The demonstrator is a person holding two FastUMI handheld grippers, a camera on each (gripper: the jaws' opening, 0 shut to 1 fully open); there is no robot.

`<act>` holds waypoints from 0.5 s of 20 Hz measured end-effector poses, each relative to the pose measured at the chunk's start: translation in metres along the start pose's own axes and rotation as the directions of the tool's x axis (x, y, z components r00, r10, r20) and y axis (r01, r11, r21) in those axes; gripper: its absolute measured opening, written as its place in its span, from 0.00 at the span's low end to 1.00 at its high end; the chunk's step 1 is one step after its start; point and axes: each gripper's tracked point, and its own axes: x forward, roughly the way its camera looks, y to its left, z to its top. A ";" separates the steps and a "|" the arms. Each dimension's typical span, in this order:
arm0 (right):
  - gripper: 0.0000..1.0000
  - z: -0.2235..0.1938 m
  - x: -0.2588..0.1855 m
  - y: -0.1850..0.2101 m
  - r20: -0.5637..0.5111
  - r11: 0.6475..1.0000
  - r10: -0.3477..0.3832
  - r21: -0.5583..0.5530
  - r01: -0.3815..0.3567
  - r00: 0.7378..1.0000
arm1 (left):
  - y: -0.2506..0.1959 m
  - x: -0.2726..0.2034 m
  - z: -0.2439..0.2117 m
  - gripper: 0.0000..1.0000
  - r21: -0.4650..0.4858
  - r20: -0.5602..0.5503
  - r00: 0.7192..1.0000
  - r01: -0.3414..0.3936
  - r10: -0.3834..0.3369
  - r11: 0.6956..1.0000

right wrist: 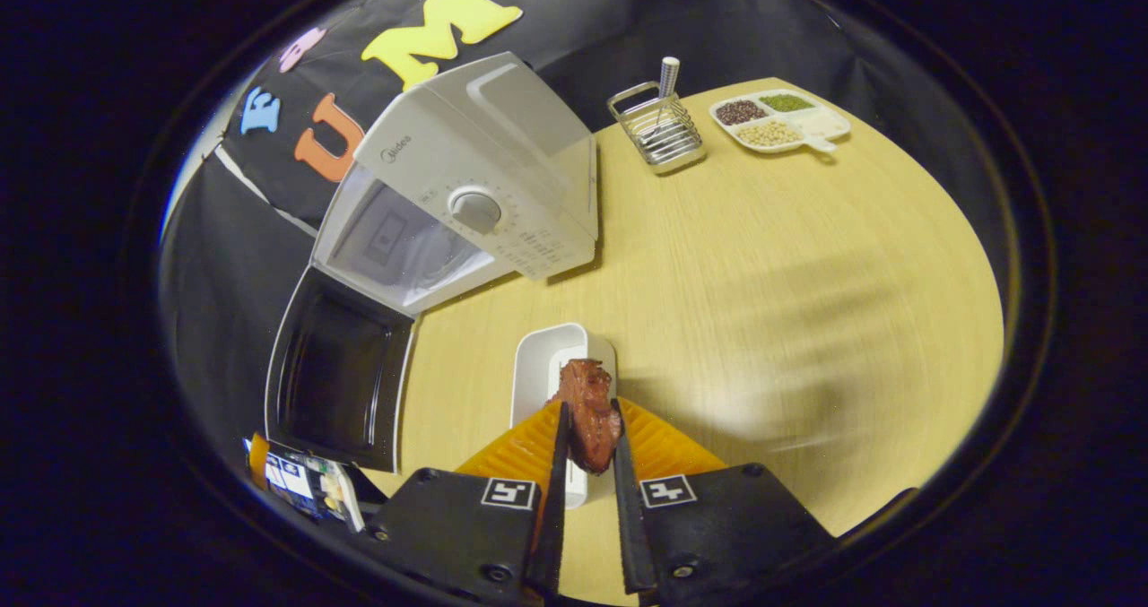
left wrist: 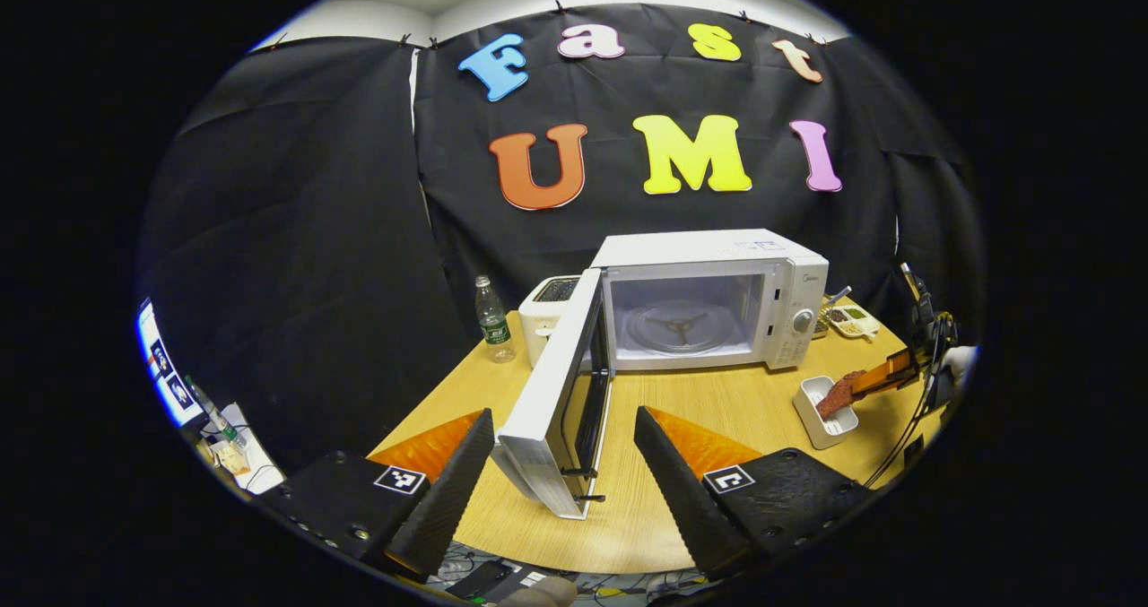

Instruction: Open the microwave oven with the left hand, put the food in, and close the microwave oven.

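The white microwave [left wrist: 708, 298] stands on the wooden table with its door [left wrist: 560, 392] swung wide open toward me; the glass turntable [left wrist: 677, 325] inside is bare. My left gripper [left wrist: 563, 459] is open, its fingers on either side of the door's free edge without touching it. In the right gripper view the microwave [right wrist: 466, 195] lies ahead to the left, door [right wrist: 336, 378] open. My right gripper [right wrist: 587, 437] is shut on a reddish-brown piece of food [right wrist: 589, 410], held just above a small white dish [right wrist: 547, 369]. The left gripper view has that food [left wrist: 839, 394] over the dish [left wrist: 825, 414].
A water bottle [left wrist: 493, 320] and a white toaster [left wrist: 549, 311] stand left of the microwave. A wire rack [right wrist: 656, 130] with a utensil and a divided tray of beans [right wrist: 778, 121] sit at the table's far side. The table's front edge lies close under my left gripper.
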 end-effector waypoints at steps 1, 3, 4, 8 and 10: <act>0.19 0.001 0.000 0.002 0.002 1.000 0.015 0.008 -0.015 1.000 | 0.001 0.001 0.000 0.97 0.002 -0.001 1.000 -0.002 0.002 1.000; 0.22 0.002 -0.001 0.008 0.009 0.999 0.031 0.017 -0.031 0.999 | 0.004 0.000 0.001 0.96 0.004 0.002 1.000 -0.006 0.006 1.000; 0.18 0.002 -0.001 0.010 0.013 0.999 0.031 0.013 -0.031 0.999 | 0.006 -0.001 0.002 0.97 0.006 0.001 1.000 -0.005 0.005 1.000; 0.16 0.011 -0.012 0.027 0.041 0.999 0.028 -0.032 -0.027 0.999 | 0.013 -0.003 0.008 0.97 0.027 0.022 1.000 -0.007 0.006 1.000; 0.16 0.018 -0.021 0.043 0.068 0.998 0.043 -0.042 -0.041 0.997 | 0.017 -0.004 0.010 0.97 0.024 0.022 1.000 -0.004 0.003 1.000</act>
